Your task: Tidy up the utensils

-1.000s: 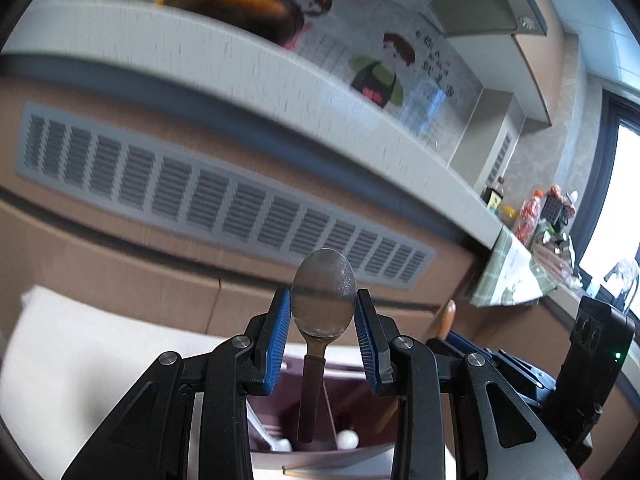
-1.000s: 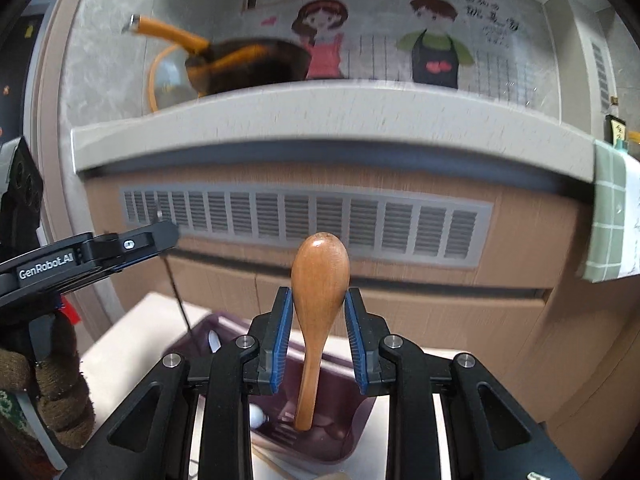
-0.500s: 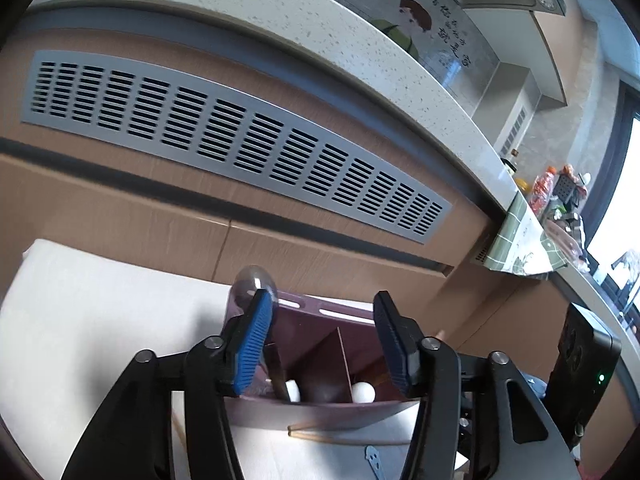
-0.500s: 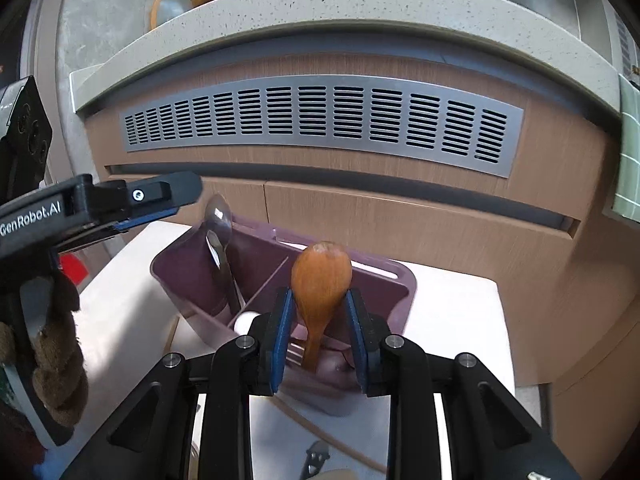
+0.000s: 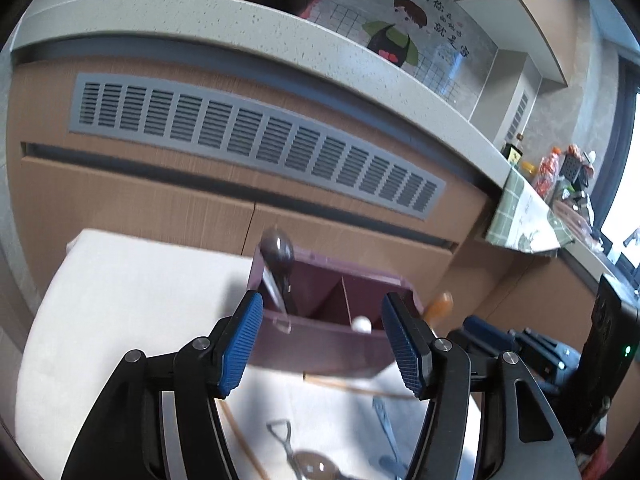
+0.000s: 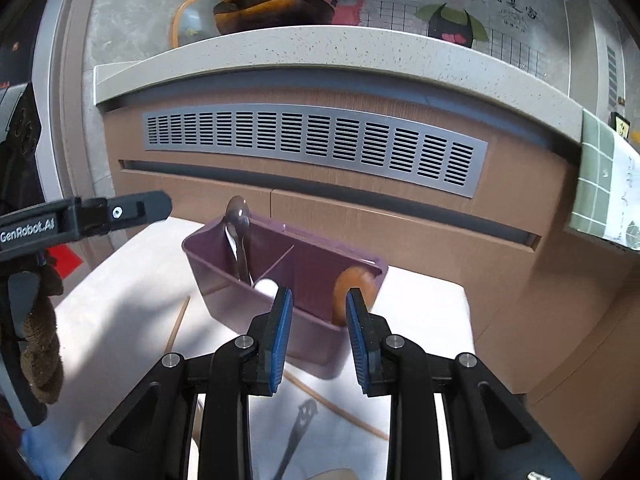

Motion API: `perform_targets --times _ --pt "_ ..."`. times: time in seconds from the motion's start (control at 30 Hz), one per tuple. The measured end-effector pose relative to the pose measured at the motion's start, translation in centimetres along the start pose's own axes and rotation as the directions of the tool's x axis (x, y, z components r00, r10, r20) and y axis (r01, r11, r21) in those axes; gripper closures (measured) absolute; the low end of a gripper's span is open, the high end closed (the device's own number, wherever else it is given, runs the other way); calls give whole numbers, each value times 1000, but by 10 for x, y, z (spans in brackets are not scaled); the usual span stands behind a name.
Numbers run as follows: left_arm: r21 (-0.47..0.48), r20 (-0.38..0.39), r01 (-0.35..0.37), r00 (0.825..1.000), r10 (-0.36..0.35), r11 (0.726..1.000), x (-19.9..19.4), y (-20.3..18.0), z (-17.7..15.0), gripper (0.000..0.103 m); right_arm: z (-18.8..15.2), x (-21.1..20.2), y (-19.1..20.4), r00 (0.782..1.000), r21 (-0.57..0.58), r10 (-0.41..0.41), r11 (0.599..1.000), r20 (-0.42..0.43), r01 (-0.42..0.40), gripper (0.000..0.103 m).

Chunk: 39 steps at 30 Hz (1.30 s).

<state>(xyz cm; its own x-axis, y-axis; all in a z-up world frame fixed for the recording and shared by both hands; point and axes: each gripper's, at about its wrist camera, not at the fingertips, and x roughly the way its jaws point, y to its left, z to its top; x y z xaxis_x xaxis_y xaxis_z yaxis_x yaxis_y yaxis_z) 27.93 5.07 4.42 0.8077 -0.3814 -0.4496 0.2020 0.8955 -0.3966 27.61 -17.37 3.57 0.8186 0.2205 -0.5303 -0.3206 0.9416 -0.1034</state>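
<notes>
Utensils are being sorted into a purple caddy [image 5: 320,344], and both tools are being held just short of its near wall. The left gripper [image 5: 322,308] is being opened at this moment, with nothing between its blue pads. The right gripper [image 6: 319,296] is being held apart too, gripping nothing. The wooden spoon [image 6: 354,284] is being seen just past its right finger, standing bowl-up in the caddy's right-hand compartment; whether the finger is touching it cannot be told. The metal spoon [image 5: 276,250] is being leaned bowl-up in the left-hand compartment, against the end wall.

On the white table [image 5: 120,300], in front of the caddy, chopsticks [image 5: 360,390] and a slotted metal utensil [image 5: 280,432] are lying loose and are yet to be put away.

All of these are being judged light and stiff. The metal pieces are likely slick, so a hold low on the handle, near the neck, is being advised. The chopsticks are thin and apt to roll, so a pinch near the middle is being preferred.
</notes>
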Motion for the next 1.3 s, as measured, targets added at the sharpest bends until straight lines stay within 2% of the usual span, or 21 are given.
perform_targets --times 0.13,0.23,0.33,0.43,0.57,0.73,0.9,1.0,1.1,1.17,1.23,1.3 --pt "15 -59 -28 998 29 999 -1 5 -16 40 -7 -12 0 1000 -19 3 1000 -3 -4 77" --pt "42 -131 -54 990 59 998 3 10 -35 40 -20 -21 -8 999 -13 44 999 -18 -44 74" --pt "69 -205 -79 974 91 995 12 13 -56 40 -40 -22 -17 991 -17 109 994 -74 -111 72" --pt "81 -281 -83 954 103 993 26 17 -75 40 -64 -11 -20 984 -59 86 994 -155 -96 72" --pt "64 -311 -88 945 103 994 33 20 -86 40 -81 14 -32 967 -37 73 996 -244 -84 72" --pt "48 -318 -103 941 113 994 34 24 -85 40 -79 52 -45 951 30 94 996 -296 -89 72" --pt "8 -330 -193 926 185 981 22 38 -88 40 -76 80 -56 928 90 181 983 -324 -161 72" --pt "-52 -341 -236 917 205 970 15 52 -87 40 -80 95 -61 899 129 226 973 -376 -191 71" --pt "-89 -334 -234 923 192 968 23 64 -76 40 -82 92 -64 874 199 256 962 -413 -188 69" --pt "-69 -315 -201 934 170 977 36 68 -64 40 -86 87 -60 859 235 273 954 -434 -185 69" --pt "-56 -287 -178 946 154 983 42 71 -58 40 -90 78 -47 852 246 273 953 -446 -177 68" --pt "-83 -264 -137 958 111 987 46 79 -57 40 -93 67 -25 843 232 267 957 -467 -175 67"
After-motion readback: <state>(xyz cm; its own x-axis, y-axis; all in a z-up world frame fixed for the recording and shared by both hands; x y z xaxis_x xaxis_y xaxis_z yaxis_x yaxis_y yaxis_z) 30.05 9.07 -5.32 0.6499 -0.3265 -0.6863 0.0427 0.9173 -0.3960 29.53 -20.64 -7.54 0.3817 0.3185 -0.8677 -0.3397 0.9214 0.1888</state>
